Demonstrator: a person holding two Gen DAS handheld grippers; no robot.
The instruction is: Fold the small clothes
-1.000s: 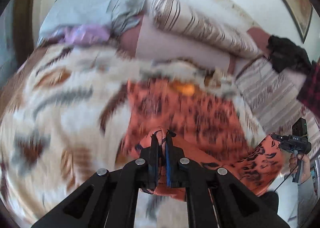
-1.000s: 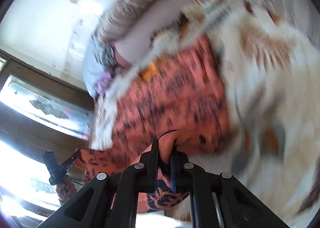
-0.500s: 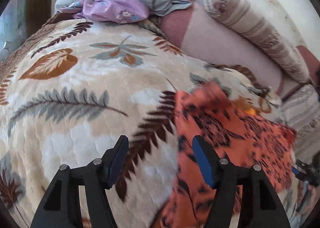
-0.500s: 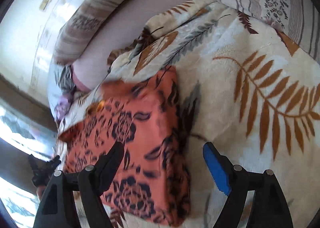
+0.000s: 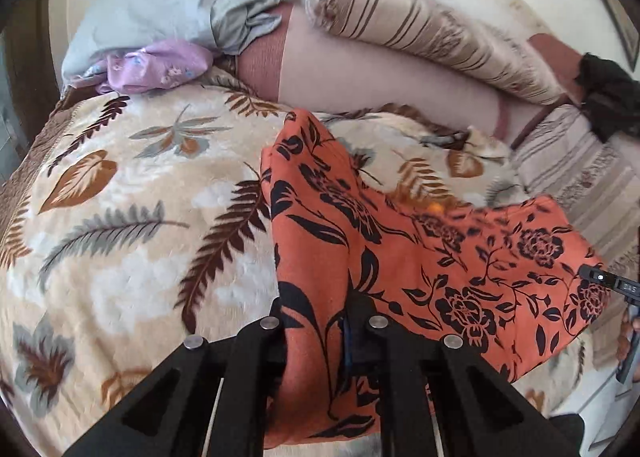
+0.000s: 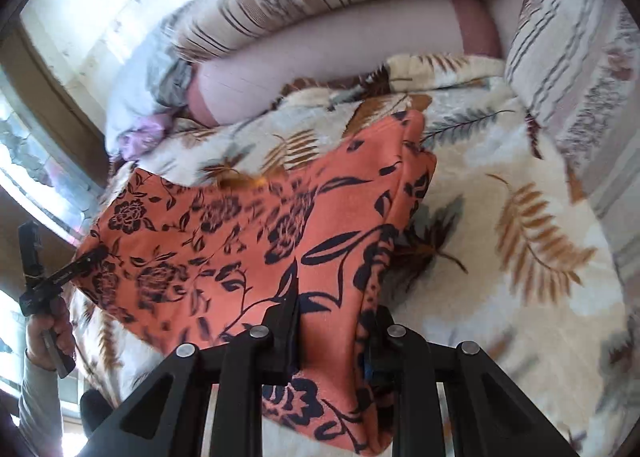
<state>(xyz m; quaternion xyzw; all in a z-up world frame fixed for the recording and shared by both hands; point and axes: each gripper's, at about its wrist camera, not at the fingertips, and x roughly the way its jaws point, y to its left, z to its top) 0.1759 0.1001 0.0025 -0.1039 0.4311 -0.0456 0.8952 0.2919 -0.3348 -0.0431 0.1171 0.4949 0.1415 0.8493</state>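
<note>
An orange garment with black flowers (image 5: 460, 257) lies folded on a cream leaf-patterned blanket (image 5: 120, 217). My left gripper (image 5: 316, 321) is shut on its near left edge, with cloth bunched between the fingers. In the right wrist view the same garment (image 6: 240, 237) spreads to the left. My right gripper (image 6: 330, 321) is shut on its near right edge. Each gripper shows small at the other view's edge: the right one (image 5: 612, 285) and the left one (image 6: 64, 273).
A grey cloth (image 5: 180, 5) and a lilac flowered garment (image 5: 160, 65) lie at the bed's far left. A striped bolster (image 5: 420, 25) and a pink one (image 5: 380, 85) run along the wall. A striped pillow (image 6: 580, 57) lies at the right.
A second ago both grippers held the garment, half a second ago both were open above it, and now both are shut on its near edge again.
</note>
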